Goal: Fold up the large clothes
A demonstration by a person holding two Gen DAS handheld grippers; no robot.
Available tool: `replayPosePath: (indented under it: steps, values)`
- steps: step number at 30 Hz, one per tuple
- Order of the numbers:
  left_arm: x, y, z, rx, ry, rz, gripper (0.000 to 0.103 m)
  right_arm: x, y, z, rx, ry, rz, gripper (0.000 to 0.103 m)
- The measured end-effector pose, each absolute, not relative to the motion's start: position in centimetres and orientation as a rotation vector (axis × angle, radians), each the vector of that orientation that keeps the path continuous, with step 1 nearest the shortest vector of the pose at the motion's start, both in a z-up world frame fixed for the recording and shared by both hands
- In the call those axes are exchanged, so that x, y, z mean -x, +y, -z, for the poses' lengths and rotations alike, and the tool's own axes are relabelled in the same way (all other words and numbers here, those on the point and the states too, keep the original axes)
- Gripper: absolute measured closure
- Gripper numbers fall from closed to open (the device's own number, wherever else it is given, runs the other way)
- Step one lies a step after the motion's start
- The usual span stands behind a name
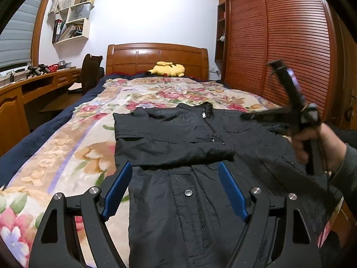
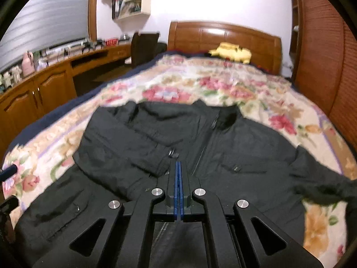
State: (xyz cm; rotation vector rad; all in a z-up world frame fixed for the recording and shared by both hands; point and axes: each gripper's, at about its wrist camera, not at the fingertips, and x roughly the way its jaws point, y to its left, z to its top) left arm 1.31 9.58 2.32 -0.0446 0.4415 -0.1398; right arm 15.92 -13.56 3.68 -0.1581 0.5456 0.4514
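A black zip jacket [image 1: 178,138] lies front up on the floral blanket, collar toward the headboard. One sleeve [image 1: 169,151] is folded across the chest; the other sleeve [image 2: 319,178] trails out to the right. My left gripper [image 1: 176,189] hovers open over the jacket's lower front, with its blue pads [image 1: 118,192] wide apart and nothing between them. My right gripper [image 2: 178,165] is shut, blue pads pressed together with nothing between them, above the jacket's [image 2: 223,147] middle. In the left wrist view a hand [image 1: 323,143] holds the right gripper [image 1: 244,116] over the jacket's right shoulder.
The floral blanket [image 1: 78,145] covers the bed, with bare room left of the jacket. A yellow plush toy [image 1: 167,69] lies by the wooden headboard [image 1: 156,55]. A desk [image 1: 33,84] and chair [image 1: 90,71] stand left, a slatted wardrobe [image 1: 279,44] right.
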Motion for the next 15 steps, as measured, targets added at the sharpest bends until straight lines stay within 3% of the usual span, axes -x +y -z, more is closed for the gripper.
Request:
replayPosePath:
  steps: [2,4,5,11,12,13,15]
  values:
    - [-1.4,9.5,-2.2,0.042,0.448,0.134,0.023,-16.8,-11.6,-1.9,0.178,0.602,-0.464,0.078]
    - [-1.5,9.6,-2.0,0.044,0.454,0.133,0.023,-17.8,-9.8,-0.1,0.191,0.654,-0.459,0.046]
    - [-1.5,9.5,-1.9,0.044,0.459,0.132,0.023,-18.4,-9.1,0.8,0.186,0.679,-0.463,0.044]
    - [-2.0,9.1,-1.1,0.018,0.489,0.128,0.023,-21.4,-6.1,4.8,0.15,0.836,-0.441,0.044]
    - [-2.1,9.0,-0.9,0.014,0.496,0.128,0.023,-21.7,-5.8,5.0,0.161,0.835,-0.439,0.049]
    - [-2.2,9.0,-0.9,0.013,0.498,0.129,0.023,-21.5,-5.5,5.0,0.177,0.822,-0.446,0.068]
    - [-2.2,8.8,-0.9,0.012,0.5,0.129,0.023,-20.3,-4.5,5.1,0.223,0.798,-0.481,0.088]
